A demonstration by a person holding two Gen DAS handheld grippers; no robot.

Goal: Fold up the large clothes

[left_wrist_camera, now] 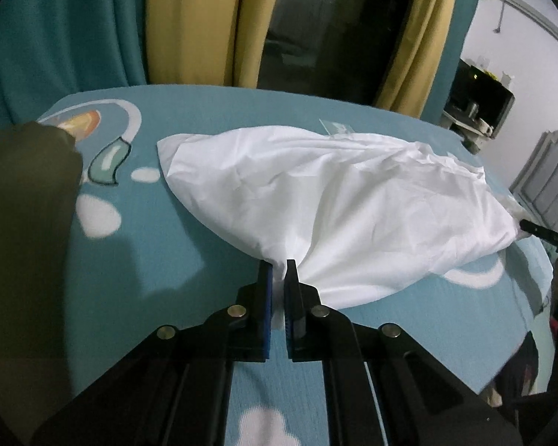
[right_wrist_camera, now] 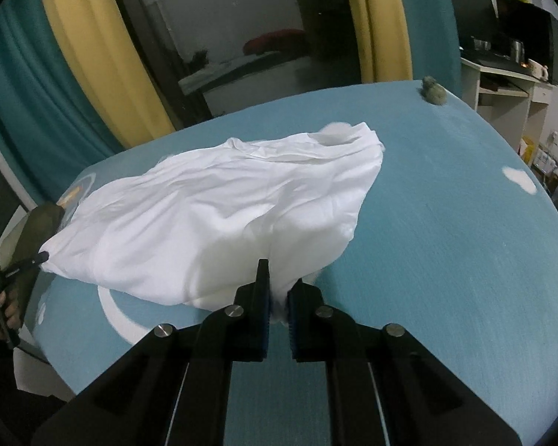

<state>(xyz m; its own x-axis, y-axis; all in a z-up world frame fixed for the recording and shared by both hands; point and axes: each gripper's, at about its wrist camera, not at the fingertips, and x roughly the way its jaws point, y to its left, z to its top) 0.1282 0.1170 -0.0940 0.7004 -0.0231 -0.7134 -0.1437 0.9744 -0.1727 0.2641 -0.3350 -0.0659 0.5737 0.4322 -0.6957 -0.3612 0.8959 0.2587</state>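
Lying rumpled on the teal bed (left_wrist_camera: 167, 245), the white garment (left_wrist_camera: 334, 200) is pinched at both ends: the left tongs (left_wrist_camera: 278, 271) clamp one bunched corner, the right tongs (right_wrist_camera: 279, 278) another, fabric stretched between them.

Bed surface (left_wrist_camera: 189, 238) covered in teal sheet, white cloud shapes and a cartoon print at one corner. Behind it, a dark window (right_wrist_camera: 241, 44) — glass reflects a dim room, a red shape among the reflections. Yellow curtains (left_wrist_camera: 175, 26) hang either side of the glass, teal curtains (left_wrist_camera: 55, 29) outside those. White wall (left_wrist_camera: 520, 26) to the right. White desk (right_wrist_camera: 502, 85) with shelves there, dark monitors (right_wrist_camera: 524, 33) on top, small clutter beside them. Small grey fuzzy lump (right_wrist_camera: 433, 91) at far edge of bed. Light dim, cool — indoor.
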